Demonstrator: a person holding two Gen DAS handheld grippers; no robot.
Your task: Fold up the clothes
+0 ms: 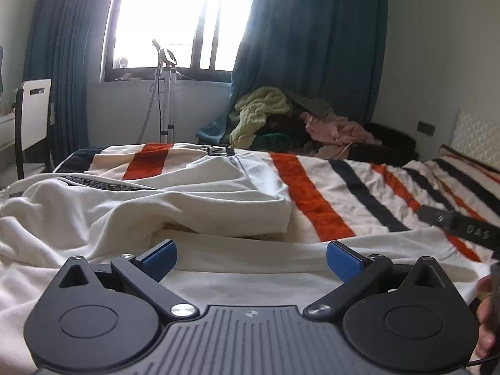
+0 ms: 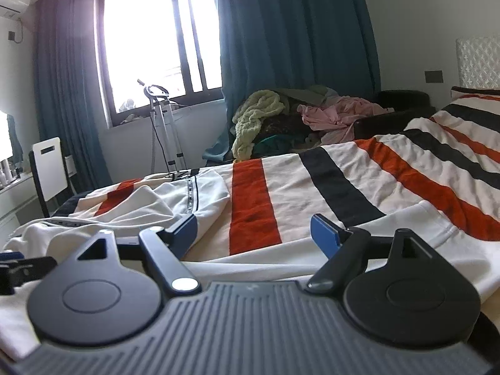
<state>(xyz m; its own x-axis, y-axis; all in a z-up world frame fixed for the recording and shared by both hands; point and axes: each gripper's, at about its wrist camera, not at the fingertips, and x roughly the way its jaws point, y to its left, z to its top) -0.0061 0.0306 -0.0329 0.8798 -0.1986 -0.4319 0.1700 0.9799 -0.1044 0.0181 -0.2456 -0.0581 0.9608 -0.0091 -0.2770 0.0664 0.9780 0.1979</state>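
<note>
Left wrist view: the left hand-held gripper (image 1: 251, 257) fills the bottom of the frame with its blue pads spread wide and nothing between them, low over the near edge of a cream-white cotton garment with a black printed tape trim (image 1: 162, 200) that lies rumpled on the bed with the orange, black and cream striped blanket (image 1: 343, 193). The garment runs from bottom centre up and left, its long axis roughly across the frame, its bulk left of centre. In the right wrist view the right hand-held gripper (image 2: 253, 232) is likewise wide and empty, and the same garment (image 2: 150, 206) sits mostly to its left, with a flat hem passing under its pads. I judge the left gripper nearer the bunched body, the right nearer the stretched edge. The tape reads something like "NOT-SIMPLE", repeated; a black strap at the left view's right edge shows "DAS". Beyond, at upper centre, a heap of unfolded clothes in yellow-green and pink (image 1: 281, 115) waits under the teal curtains (image 1: 312, 31).
</note>
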